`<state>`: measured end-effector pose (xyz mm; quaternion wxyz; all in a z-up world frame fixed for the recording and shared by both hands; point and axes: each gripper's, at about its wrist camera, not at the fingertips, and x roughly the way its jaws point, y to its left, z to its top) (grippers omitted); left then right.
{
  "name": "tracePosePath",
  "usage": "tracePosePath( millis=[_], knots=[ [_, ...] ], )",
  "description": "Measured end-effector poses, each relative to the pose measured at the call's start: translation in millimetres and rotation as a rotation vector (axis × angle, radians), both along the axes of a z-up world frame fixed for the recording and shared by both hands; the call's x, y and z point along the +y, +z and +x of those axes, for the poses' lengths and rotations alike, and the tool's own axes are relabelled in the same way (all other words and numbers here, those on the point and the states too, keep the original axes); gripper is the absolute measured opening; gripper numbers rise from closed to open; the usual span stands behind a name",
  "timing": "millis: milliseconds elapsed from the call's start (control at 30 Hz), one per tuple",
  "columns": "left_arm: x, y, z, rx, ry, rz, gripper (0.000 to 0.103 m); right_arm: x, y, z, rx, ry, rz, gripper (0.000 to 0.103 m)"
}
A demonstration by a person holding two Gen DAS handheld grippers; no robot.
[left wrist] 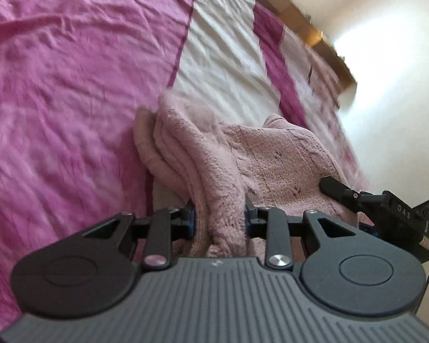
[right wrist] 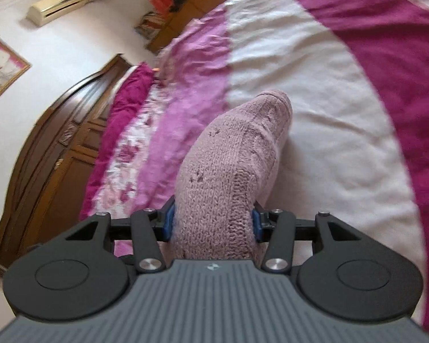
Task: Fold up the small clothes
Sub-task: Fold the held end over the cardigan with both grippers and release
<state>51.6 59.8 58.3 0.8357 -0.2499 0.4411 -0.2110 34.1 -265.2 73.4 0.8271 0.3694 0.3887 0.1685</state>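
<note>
A small dusty-pink knitted garment [left wrist: 260, 157] with a fleecy lining hangs bunched above the bed. My left gripper [left wrist: 219, 217] is shut on a thick fold of it, fleecy side up. My right gripper [right wrist: 211, 223] is shut on another part of the same garment [right wrist: 231, 154], which rises as a knitted hump in front of the jaws. The right gripper also shows in the left wrist view [left wrist: 337, 187], at the garment's right edge. The parts of the garment inside the jaws are hidden.
The bed is covered by a bedspread with pink [left wrist: 71, 85], white [right wrist: 329, 114] and magenta [right wrist: 400, 71] stripes. A dark wooden headboard [right wrist: 51, 148] and a white wall stand at the left of the right wrist view. A wooden bed edge [left wrist: 309, 25] runs at the far side.
</note>
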Motion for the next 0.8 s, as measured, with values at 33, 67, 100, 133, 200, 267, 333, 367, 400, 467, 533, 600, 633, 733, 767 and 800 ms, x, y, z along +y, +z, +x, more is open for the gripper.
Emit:
tracePosePath(
  millis=[33, 67, 100, 133, 200, 267, 333, 367, 400, 467, 533, 600, 633, 733, 767, 800],
  knots=[
    [-5.8, -4.3, -3.0, -0.004, -0.006, 0.04, 0.032, -5.5, -11.2, -4.7, 0.028, -0.013, -0.002, 0.054],
    [-10.5, -8.3, -5.6, -0.009, -0.01, 0.08, 0.032, -8.2, -22.4, -8.6, 0.045, -0.018, -0.003, 0.054],
    [-13.3, -11.5, -7.5, -0.015, -0.012, 0.11, 0.032, -10.5, -33.5, -12.2, 0.062, -0.026, -0.005, 0.055],
    [-15.1, -13.7, -9.2, -0.025, -0.015, 0.134, 0.034, -11.5, -43.2, -15.6, 0.076, -0.033, -0.004, 0.055],
    [-14.1, -17.7, -12.7, -0.034, -0.017, 0.163, 0.035, -12.0, -57.5, -21.2, 0.068, -0.039, 0.0, 0.057],
    [-12.1, -19.3, -14.3, -0.031, -0.013, 0.166, 0.037, -10.7, -62.4, -26.1, 0.049, -0.043, -0.006, 0.059],
    [-10.1, -18.3, -16.0, -0.032, -0.006, 0.176, 0.039, -9.4, -63.4, -29.2, 0.035, -0.041, -0.026, 0.06],
    [-9.8, -17.1, -17.3, -0.035, -0.005, 0.182, 0.04, -7.4, -63.3, -29.8, 0.033, -0.041, -0.034, 0.061],
    [-10.0, -15.7, -20.2, -0.041, -0.003, 0.195, 0.042, -6.6, -62.5, -31.2, 0.031, -0.041, -0.042, 0.063],
    [-11.3, -13.2, -24.1, -0.053, 0.003, 0.229, 0.049, -6.2, -59.7, -33.1, 0.029, -0.047, -0.054, 0.067],
    [-12.3, -9.8, -27.9, -0.065, 0.013, 0.263, 0.053, -3.9, -54.8, -36.6, 0.023, -0.053, -0.07, 0.07],
    [-12.6, -5.2, -32.2, -0.067, 0.023, 0.281, 0.055, -2.9, -47.4, -37.0, 0.015, -0.057, -0.093, 0.073],
    [-12.0, -3.0, -34.1, -0.068, 0.03, 0.291, 0.058, -2.5, -44.1, -40.0, 0.01, -0.059, -0.105, 0.073],
    [-11.1, 4.8, -42.8, -0.081, 0.055, 0.338, 0.066, -1.8, -33.0, -49.8, -0.013, -0.066, -0.136, 0.076],
    [-10.7, 7.3, -46.3, -0.087, 0.061, 0.353, 0.067, -2.3, -29.8, -52.7, -0.021, -0.069, -0.144, 0.078],
    [-10.3, 8.9, -48.5, -0.089, 0.064, 0.362, 0.07, -2.5, -25.6, -57.0, -0.031, -0.072, -0.152, 0.079]
  ],
)
